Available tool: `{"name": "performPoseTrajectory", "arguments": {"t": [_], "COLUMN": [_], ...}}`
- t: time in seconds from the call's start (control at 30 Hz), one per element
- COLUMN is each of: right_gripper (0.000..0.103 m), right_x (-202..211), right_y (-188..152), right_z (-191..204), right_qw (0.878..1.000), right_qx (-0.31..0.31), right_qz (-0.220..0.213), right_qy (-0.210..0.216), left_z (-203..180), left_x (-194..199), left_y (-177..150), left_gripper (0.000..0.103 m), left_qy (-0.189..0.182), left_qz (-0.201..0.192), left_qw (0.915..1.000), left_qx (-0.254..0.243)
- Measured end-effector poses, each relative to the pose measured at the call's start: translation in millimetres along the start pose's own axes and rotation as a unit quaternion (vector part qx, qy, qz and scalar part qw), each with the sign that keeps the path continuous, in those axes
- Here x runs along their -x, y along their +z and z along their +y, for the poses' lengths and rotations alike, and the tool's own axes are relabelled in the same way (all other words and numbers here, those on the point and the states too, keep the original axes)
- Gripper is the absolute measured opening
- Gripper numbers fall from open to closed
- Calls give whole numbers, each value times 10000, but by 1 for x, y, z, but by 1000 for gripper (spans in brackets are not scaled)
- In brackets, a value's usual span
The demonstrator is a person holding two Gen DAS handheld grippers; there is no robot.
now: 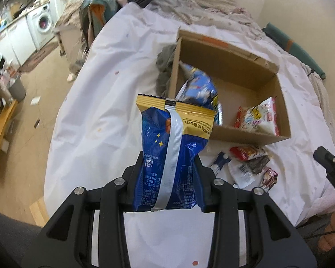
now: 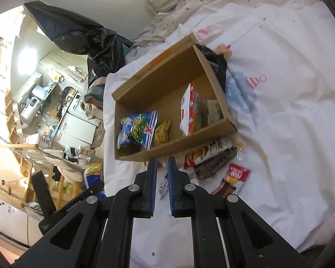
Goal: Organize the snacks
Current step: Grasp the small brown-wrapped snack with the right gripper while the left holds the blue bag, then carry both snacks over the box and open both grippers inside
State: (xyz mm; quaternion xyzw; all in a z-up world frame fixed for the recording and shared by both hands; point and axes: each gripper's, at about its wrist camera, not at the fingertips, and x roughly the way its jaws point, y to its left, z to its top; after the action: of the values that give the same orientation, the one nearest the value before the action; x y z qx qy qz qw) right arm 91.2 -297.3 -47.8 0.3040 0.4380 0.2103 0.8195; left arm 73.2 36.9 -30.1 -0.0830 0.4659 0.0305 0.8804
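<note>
My left gripper (image 1: pixel 169 158) is shut on a blue snack bag (image 1: pixel 163 134) with a gold top edge, held upright above the white bed sheet (image 1: pixel 100 111). Behind it lies an open cardboard box (image 1: pixel 234 67) holding a light blue packet (image 1: pixel 198 87) and a white and red packet (image 1: pixel 259 118). My right gripper (image 2: pixel 162 163) hovers just in front of the box (image 2: pixel 158 76); its blue pads stand a narrow gap apart with nothing between them. Loose snack packets (image 2: pixel 212 154) lie on the sheet to its right. In the box, a flag-printed packet (image 2: pixel 138 129), a yellow packet (image 2: pixel 162 131) and a red and white pack (image 2: pixel 188 111) show.
A dark cloth (image 1: pixel 165 67) lies against the box's left side. Pillows and a crumpled blanket (image 1: pixel 212 2) fill the head of the bed. The bed's left edge drops to a cluttered floor (image 1: pixel 33 111). A person's hand (image 1: pixel 332 230) shows at the right edge.
</note>
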Motion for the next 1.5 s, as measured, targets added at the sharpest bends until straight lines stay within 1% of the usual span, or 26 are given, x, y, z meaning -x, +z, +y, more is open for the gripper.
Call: {"name": "performPoseTrajectory", "arguments": {"t": [0.07,0.1,0.13,0.23,0.3,0.4,0.47,0.53,0.6,0.63,0.67,0.7,0.73,0.77,0.8,0.87,0.97,1.03,1.1,1.2,1.3,1.33,1.43,1.5], "right_gripper": [10,16,17,30,47,48,48,48,48,44,39,31,29,22,20,20,19,19,19,19,19,19,19,19], "right_x": [-2,-6,-10,-27,-39,-61,-73,-87,-100,-104,-106,-105,-102,-97,-93,-86,-75,-62,-48,-28,-15,-14,-17,-23], "right_y": [5,6,6,-3,-12,-23,-28,-32,-30,-31,-29,-28,-26,-25,-24,-24,-23,-23,-19,-8,14,19,35,46], "right_z": [-7,-14,-22,-51,-63,-71,-73,-76,-74,-73,-70,-68,-64,-61,-58,-54,-50,-44,-36,-16,8,13,25,27], "right_qw": [9998,9993,9983,9905,9843,9753,9709,9656,9621,9615,9616,9626,9645,9673,9699,9735,9804,9857,9910,9977,9987,9984,9956,9942], "right_qx": [-163,-348,-536,-1164,-1395,-1595,-1568,-1582,-1370,-1295,-1197,-1087,-976,-929,-885,-771,-730,-635,-531,-164,345,427,737,854], "right_qz": [11,118,224,662,981,1389,1531,1721,1810,1834,1833,1788,1709,1623,1560,1462,1338,1170,938,441,0,-82,-232,-253], "right_qy": [-86,-45,-59,-325,-444,-639,-967,-1142,-1510,-1587,-1654,-1723,-1760,-1713,-1649,-1583,-1247,-1033,-791,-484,-372,-372,-527,-602], "left_z": [-3,-4,-4,-3,-3,-2,0,3,4,5,6,6,7,7,7,7,6,4,0,-5,-14,-20,-33,-43], "left_x": [1,1,-1,-6,-7,-6,-5,-5,-7,-7,-7,-7,-7,-6,-5,-4,-5,-6,-5,2,11,13,13,10], "left_y": [0,0,-1,-3,-4,-4,-4,-3,-4,-4,-4,-3,-3,-3,-4,-5,-4,-4,-4,0,12,18,33,45], "left_gripper": [34,34,34,34,34,34,34,34,34,34,34,34,34,34,34,34,34,34,34,34,34,34,34,34], "left_qy": [85,79,69,14,-56,-149,-164,-207,-242,-267,-286,-307,-329,-340,-345,-348,-358,-340,-322,-351,-420,-411,-418,-411], "left_qz": [-103,-105,-73,88,173,215,225,271,338,376,391,396,388,376,370,377,403,389,337,164,-45,-117,-194,-250], "left_qw": [9999,9999,9999,10000,9998,9995,9994,9991,9986,9983,9981,9980,9979,9979,9979,9979,9978,9981,9985,9991,9991,9991,9988,9983], "left_qx": [-98,-111,-119,-33,73,157,183,246,313,348,369,391,411,413,394,385,386,350,277,188,62,-39,-172,-316]}}
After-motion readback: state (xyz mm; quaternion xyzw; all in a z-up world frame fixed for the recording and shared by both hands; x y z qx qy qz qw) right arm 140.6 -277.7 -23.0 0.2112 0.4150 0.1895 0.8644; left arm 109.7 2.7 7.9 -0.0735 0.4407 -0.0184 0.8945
